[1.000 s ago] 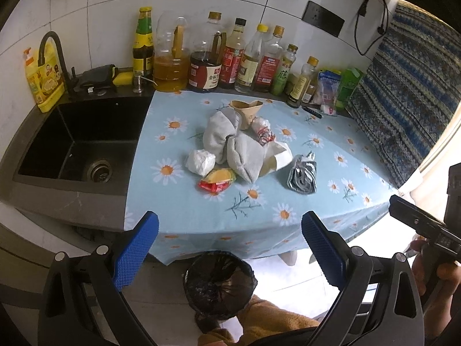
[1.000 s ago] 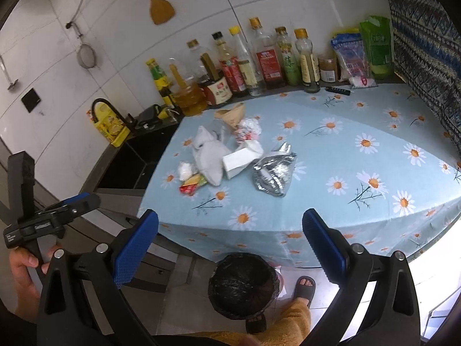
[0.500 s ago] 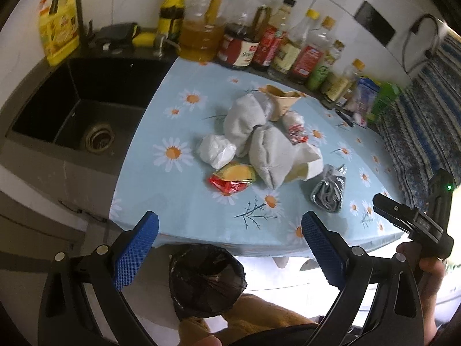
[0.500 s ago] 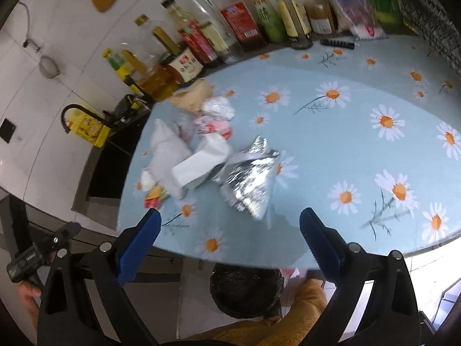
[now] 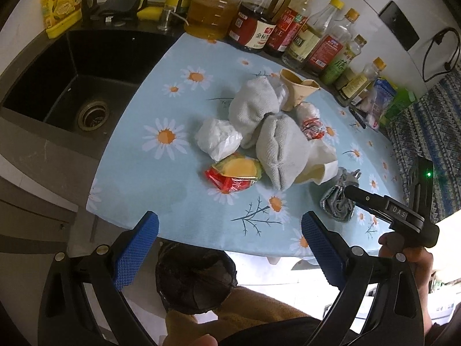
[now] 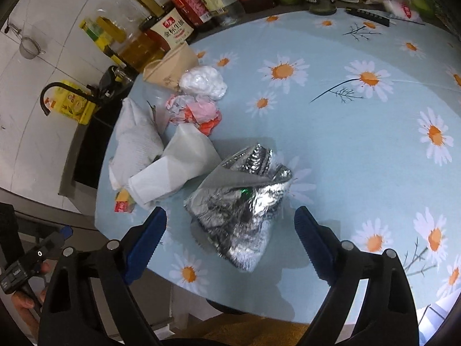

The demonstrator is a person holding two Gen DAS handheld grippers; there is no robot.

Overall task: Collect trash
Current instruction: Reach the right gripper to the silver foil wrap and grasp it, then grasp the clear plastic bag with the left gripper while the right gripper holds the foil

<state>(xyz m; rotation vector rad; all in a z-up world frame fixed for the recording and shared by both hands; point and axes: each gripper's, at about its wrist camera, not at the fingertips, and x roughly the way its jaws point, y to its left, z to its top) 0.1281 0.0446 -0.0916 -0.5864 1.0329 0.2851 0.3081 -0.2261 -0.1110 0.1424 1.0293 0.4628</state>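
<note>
silver foil bag [image 6: 245,204] between spread fingers of right hand-held gripper [image 6: 230,230]

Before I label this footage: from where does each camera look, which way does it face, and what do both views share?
Left wrist: on the left gripper, above the table's near edge, facing the trash pile and sink; shows its blue fingers and the right gripper.
Right wrist: on the right gripper, low over the foil bag; shows its open fingers.
Shared: foil bag, daisy tablecloth, bottles.

Home kitchen: sink [image 5: 72,86], condiment bottles [image 5: 291,28].
</note>
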